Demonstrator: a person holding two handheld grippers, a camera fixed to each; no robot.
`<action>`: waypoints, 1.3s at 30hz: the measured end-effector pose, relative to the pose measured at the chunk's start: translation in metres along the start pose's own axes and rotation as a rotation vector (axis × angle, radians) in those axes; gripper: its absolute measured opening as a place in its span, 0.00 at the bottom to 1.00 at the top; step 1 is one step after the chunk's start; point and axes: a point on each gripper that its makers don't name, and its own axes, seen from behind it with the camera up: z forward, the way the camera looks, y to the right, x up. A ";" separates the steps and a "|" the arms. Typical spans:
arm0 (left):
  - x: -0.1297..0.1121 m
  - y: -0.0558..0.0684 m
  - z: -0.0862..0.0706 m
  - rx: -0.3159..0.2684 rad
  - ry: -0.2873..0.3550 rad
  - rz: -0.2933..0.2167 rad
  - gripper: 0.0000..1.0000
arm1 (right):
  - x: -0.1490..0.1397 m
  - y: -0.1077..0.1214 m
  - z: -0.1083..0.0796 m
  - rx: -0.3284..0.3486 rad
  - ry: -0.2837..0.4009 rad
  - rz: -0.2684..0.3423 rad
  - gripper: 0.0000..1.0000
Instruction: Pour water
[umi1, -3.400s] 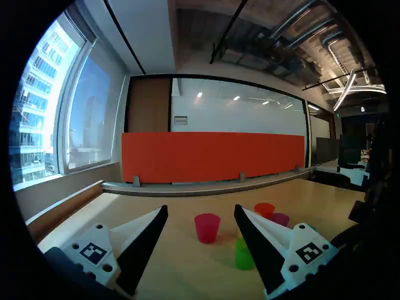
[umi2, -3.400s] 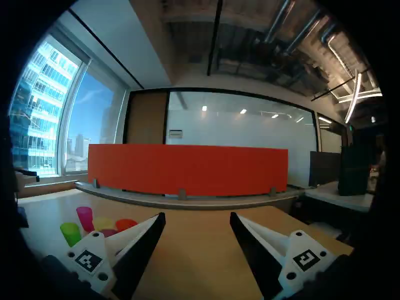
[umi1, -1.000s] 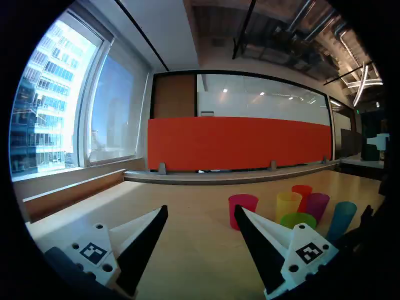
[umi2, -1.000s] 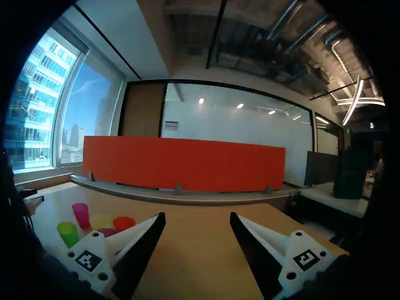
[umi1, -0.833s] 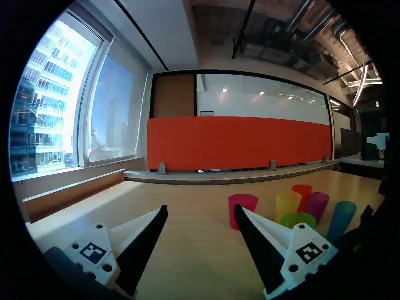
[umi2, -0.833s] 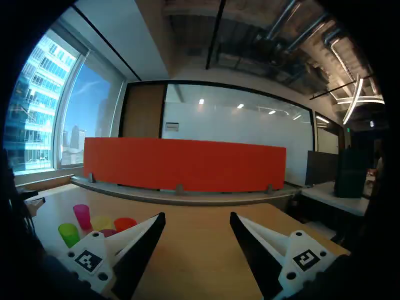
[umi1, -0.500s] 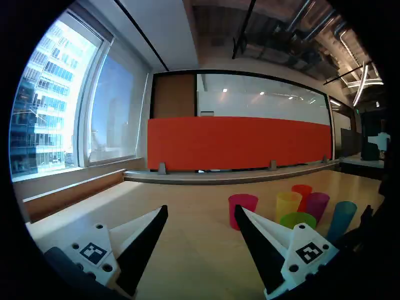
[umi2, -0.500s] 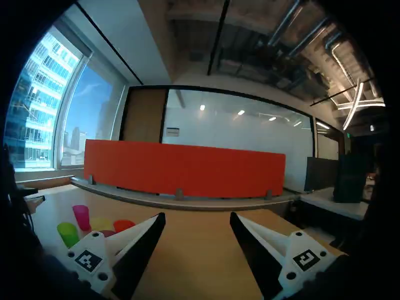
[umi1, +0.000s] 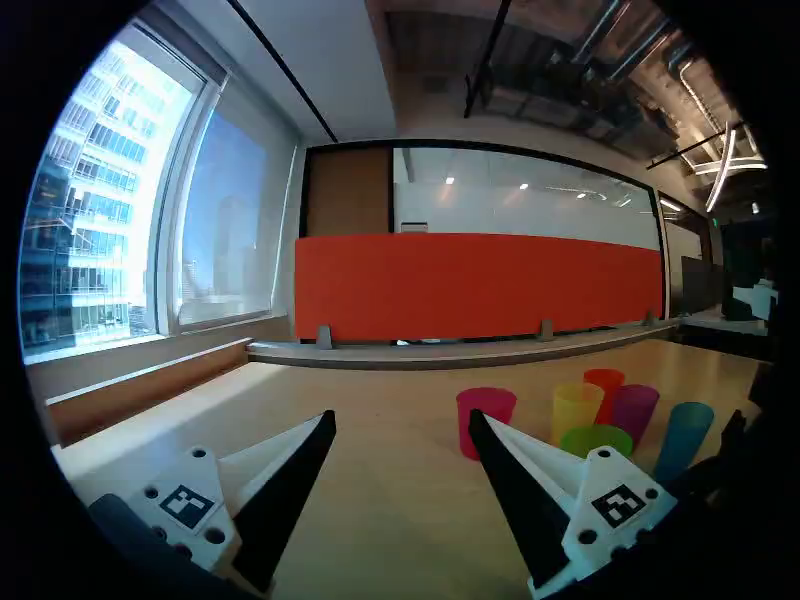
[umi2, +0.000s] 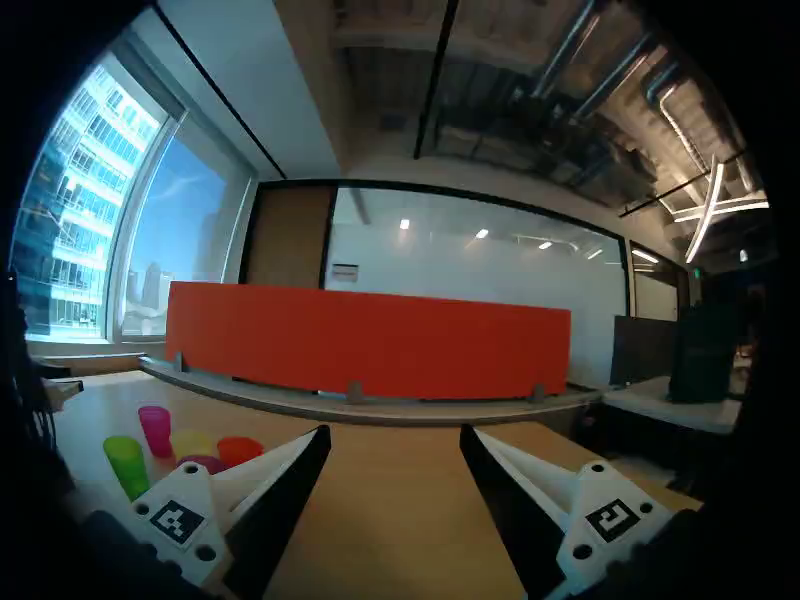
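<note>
Several coloured plastic cups stand grouped on the wooden table (umi1: 400, 500). In the left gripper view a pink cup (umi1: 483, 420) is nearest my left gripper (umi1: 400, 430), just behind its right finger; beyond are a yellow cup (umi1: 577, 410), an orange cup (umi1: 604, 386), a purple cup (umi1: 636, 412), a green cup (umi1: 596, 439) and a teal cup (umi1: 685, 440). My left gripper stands open with nothing between its fingers. In the right gripper view the green cup (umi2: 125, 464), pink cup (umi2: 155, 430), yellow cup (umi2: 190, 443) and orange cup (umi2: 240, 450) sit far left of my open, empty right gripper (umi2: 395, 440).
An orange divider panel (umi1: 480, 285) runs along the table's far edge. Large windows (umi1: 90, 230) line the left wall. Another desk with dark equipment (umi2: 700, 370) stands to the right past the table's edge.
The left gripper has held still over the last second. The right gripper has dropped or tilted up slightly, so the cups sit a little lower to its left.
</note>
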 end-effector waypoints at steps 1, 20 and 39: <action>0.000 0.000 0.000 0.000 0.000 0.000 0.99 | -0.002 -0.001 0.002 0.004 0.001 0.007 1.00; 0.001 0.000 0.001 0.000 0.001 0.000 0.99 | -0.053 0.008 0.014 0.025 -0.043 0.086 1.00; 0.001 0.001 0.001 0.000 0.001 0.000 0.99 | -0.073 0.015 0.015 0.018 -0.072 0.062 1.00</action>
